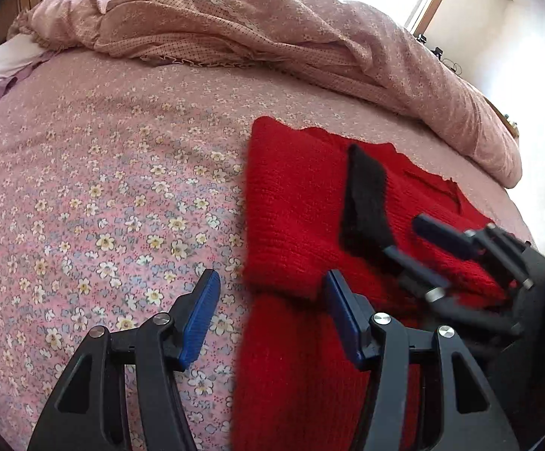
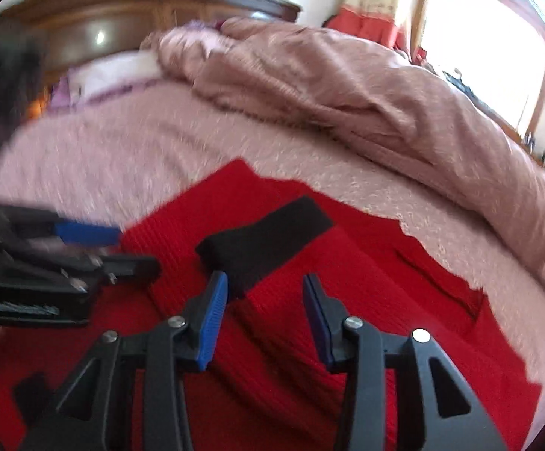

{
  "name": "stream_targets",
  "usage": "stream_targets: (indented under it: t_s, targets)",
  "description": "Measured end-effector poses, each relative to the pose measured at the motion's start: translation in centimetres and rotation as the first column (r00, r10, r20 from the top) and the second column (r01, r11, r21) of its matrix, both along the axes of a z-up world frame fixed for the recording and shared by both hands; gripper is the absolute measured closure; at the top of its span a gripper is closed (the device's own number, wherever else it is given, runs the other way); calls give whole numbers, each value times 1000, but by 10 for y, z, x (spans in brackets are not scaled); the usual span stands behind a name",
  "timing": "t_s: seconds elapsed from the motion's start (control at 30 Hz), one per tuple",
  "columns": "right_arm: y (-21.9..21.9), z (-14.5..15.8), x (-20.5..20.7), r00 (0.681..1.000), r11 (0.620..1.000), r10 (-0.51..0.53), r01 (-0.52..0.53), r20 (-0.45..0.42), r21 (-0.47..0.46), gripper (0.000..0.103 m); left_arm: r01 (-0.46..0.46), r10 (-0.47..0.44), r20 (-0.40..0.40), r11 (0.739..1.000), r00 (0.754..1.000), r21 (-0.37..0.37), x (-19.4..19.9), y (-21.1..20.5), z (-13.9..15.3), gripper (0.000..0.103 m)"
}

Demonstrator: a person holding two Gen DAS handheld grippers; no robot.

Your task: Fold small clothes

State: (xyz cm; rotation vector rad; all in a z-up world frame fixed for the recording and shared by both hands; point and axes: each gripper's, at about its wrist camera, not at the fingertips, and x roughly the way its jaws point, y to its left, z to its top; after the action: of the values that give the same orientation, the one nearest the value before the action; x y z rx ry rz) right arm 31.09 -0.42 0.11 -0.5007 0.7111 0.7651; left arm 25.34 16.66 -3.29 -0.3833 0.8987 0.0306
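A red knitted sweater (image 1: 295, 221) lies partly folded on the bed, with a black cuff (image 1: 366, 199) lying across it. My left gripper (image 1: 268, 289) is open and empty, hovering over the sweater's left edge. My right gripper (image 1: 404, 236) shows at the right of the left wrist view, over the sweater and close to the black cuff. In the right wrist view the sweater (image 2: 347, 300) fills the lower half, the black cuff (image 2: 265, 240) lies just ahead of my open, empty right gripper (image 2: 265, 289), and the left gripper (image 2: 122, 248) shows blurred at the left.
The bed has a pink flowered sheet (image 1: 103, 188). A crumpled pink duvet (image 1: 272, 30) is piled along the far side. A wooden headboard (image 2: 141, 11) and a bright window (image 2: 483, 56) stand beyond. A pillow (image 2: 118, 71) lies near the headboard.
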Motion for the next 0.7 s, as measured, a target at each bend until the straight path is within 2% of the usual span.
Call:
stream_targets:
  t_s: [0.13,0.23,0.27,0.57,0.7]
  targets:
    - [13,-9,-5,999,998,27,-25,34,-51,60,-2,2,12,999,1000,-46,0,7,-3,51]
    - [12,-10,-1,998,998,61,-61,-18,-33,87,-1,1,13,999,1000,-37,-2,6,-2,51]
    - [11,-8,0,998,997,62,-63,-22,-36,91,-1,1,13,1000,1000,-27,-2,5,-2,51]
    - [-6,20,-18,992,993,118,-119,49,16,92,9,-8,20,999,1000,-33,-1,5,-3,50]
    - [-8,12,-12,993,992,119,-118,-20,37,92,8,-7,18,1000,1000,-24,-2,5,-2,50]
